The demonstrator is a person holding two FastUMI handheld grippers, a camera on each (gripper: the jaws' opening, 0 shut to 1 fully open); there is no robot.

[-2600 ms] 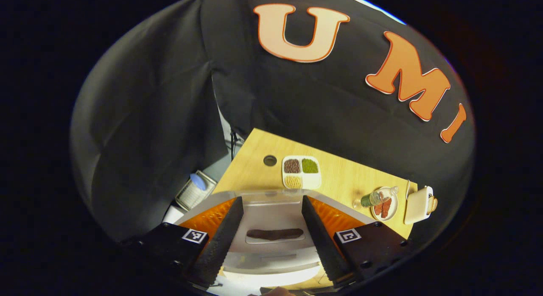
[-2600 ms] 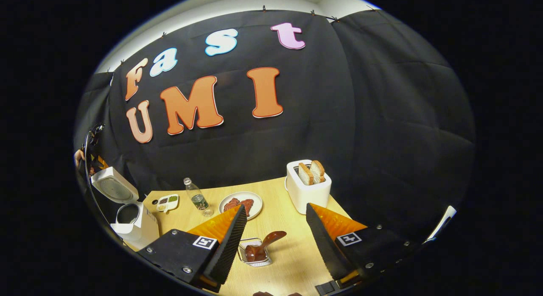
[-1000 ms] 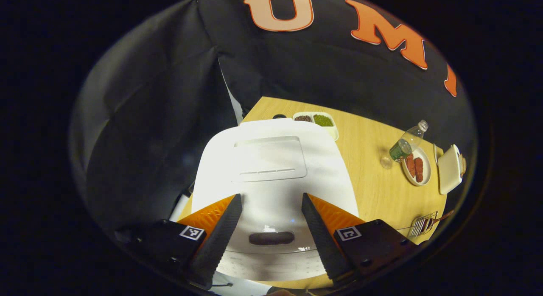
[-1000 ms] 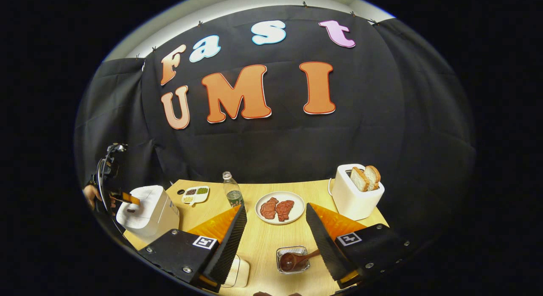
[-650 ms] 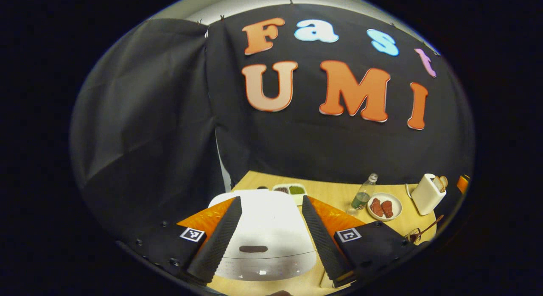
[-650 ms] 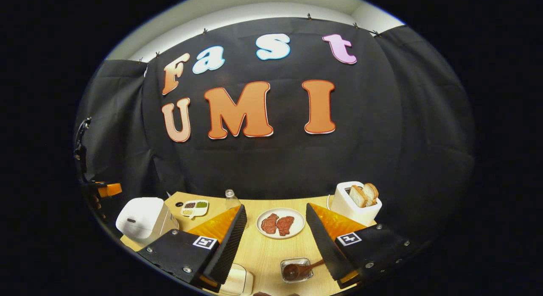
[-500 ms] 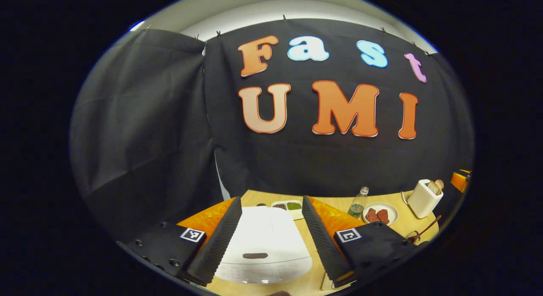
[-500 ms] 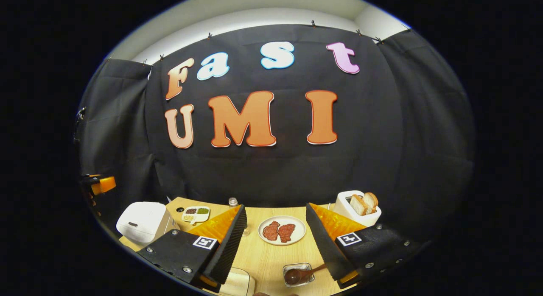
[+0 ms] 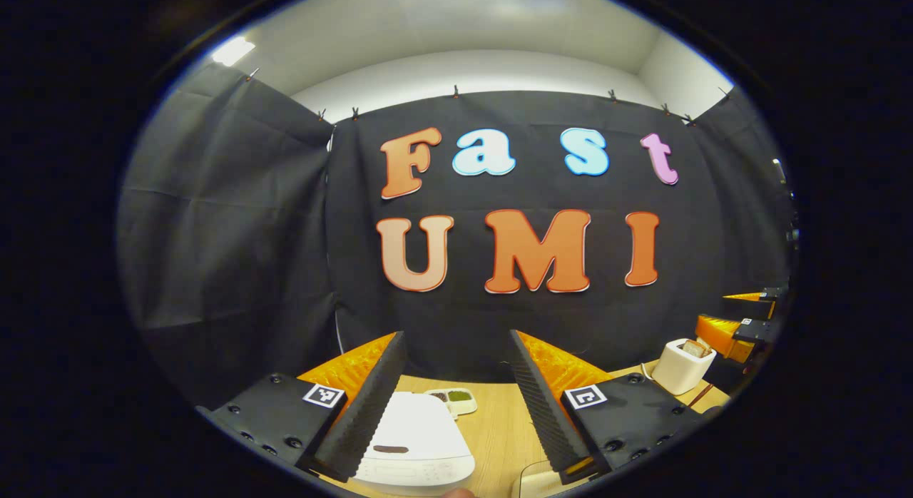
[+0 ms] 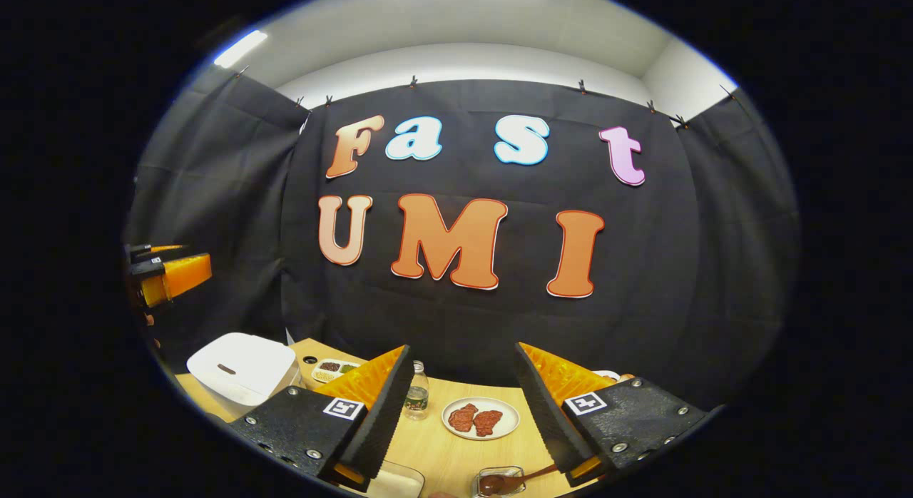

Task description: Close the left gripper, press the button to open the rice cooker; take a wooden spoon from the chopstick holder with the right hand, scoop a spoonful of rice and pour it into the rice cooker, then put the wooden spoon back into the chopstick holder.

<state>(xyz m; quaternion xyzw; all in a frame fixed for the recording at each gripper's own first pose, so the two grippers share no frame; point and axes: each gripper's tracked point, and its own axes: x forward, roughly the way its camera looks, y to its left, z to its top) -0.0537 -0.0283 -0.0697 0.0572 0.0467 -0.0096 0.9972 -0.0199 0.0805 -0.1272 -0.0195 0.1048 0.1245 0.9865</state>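
Note:
The white rice cooker [image 9: 412,446] stands on the wooden table [image 9: 499,427] with its lid down, just below and between my left gripper's fingers. My left gripper [image 9: 455,335] is open, empty and held above the table. The rice cooker [image 10: 241,369] also shows at the left of the right gripper view. At the bottom edge of that view, the wooden spoon [image 10: 536,474] lies in the chopstick holder [image 10: 518,476]. My right gripper [image 10: 462,348] is open and empty, above and behind the holder.
A divided grain tray [image 10: 332,369], a bottle [image 10: 417,394] and a plate of meat [image 10: 479,418] sit mid-table. The toaster [image 9: 681,364] stands at the right. A pale container [image 10: 396,484] lies at the near edge. The other gripper [image 9: 742,325] hovers far right.
The cooker's lid, up 2.6 s ago, is now down. Both grippers have pulled back from the table and tilted upward, so more of the wall and the ceiling shows.

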